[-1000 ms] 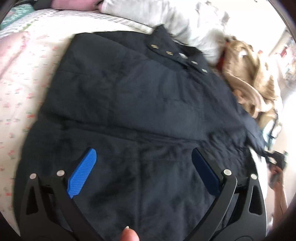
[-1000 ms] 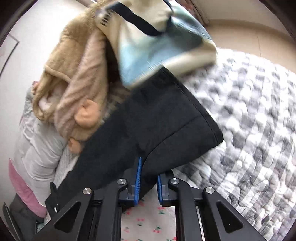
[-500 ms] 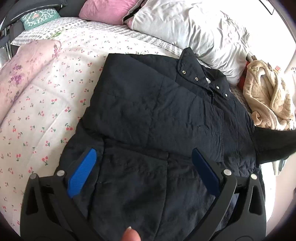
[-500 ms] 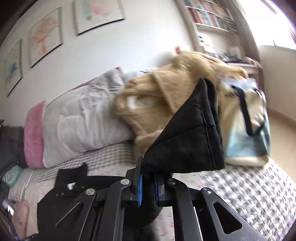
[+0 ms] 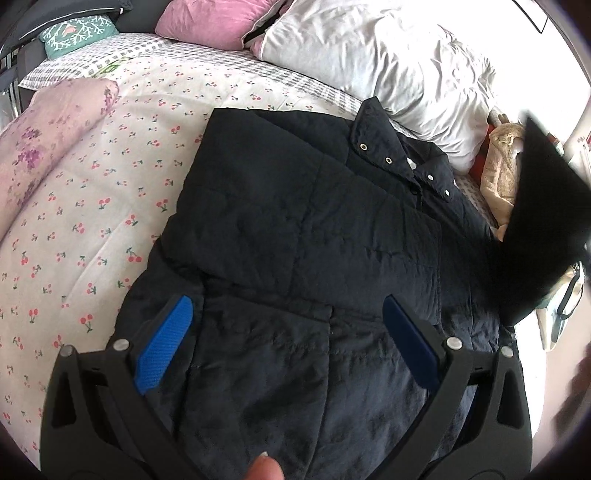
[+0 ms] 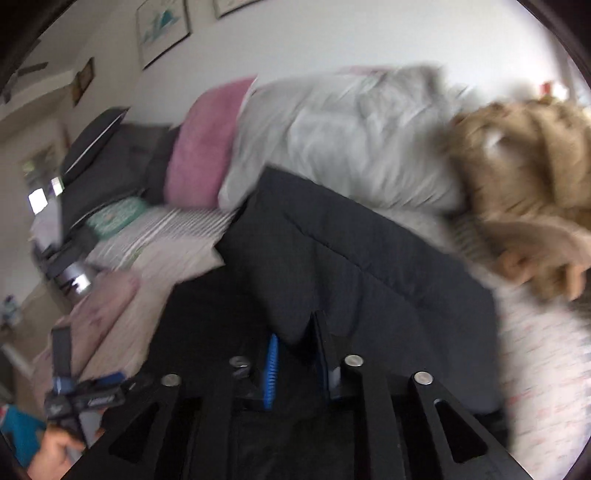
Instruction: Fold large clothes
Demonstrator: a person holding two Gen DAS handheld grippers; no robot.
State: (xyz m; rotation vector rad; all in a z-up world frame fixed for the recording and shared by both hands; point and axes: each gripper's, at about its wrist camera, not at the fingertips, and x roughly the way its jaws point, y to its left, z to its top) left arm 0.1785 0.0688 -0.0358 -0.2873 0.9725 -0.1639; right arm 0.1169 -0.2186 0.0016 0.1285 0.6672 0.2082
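Navy quilted jacket (image 5: 306, 229) spread on a cherry-print bed

Left gripper (image 5: 284, 328) hovers spread, empty; right gripper (image 6: 295, 354), jaws just opening, has the blurred sleeve (image 6: 369, 266) between its parted pads.

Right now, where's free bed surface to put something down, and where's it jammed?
Free: cherry-print sheet left of the dark jacket, bordered by the lilac floral quilt and checked strip below the pink pillow. Crowded: right side, where white pillow, tan fleece and the lifted sleeve pile up.
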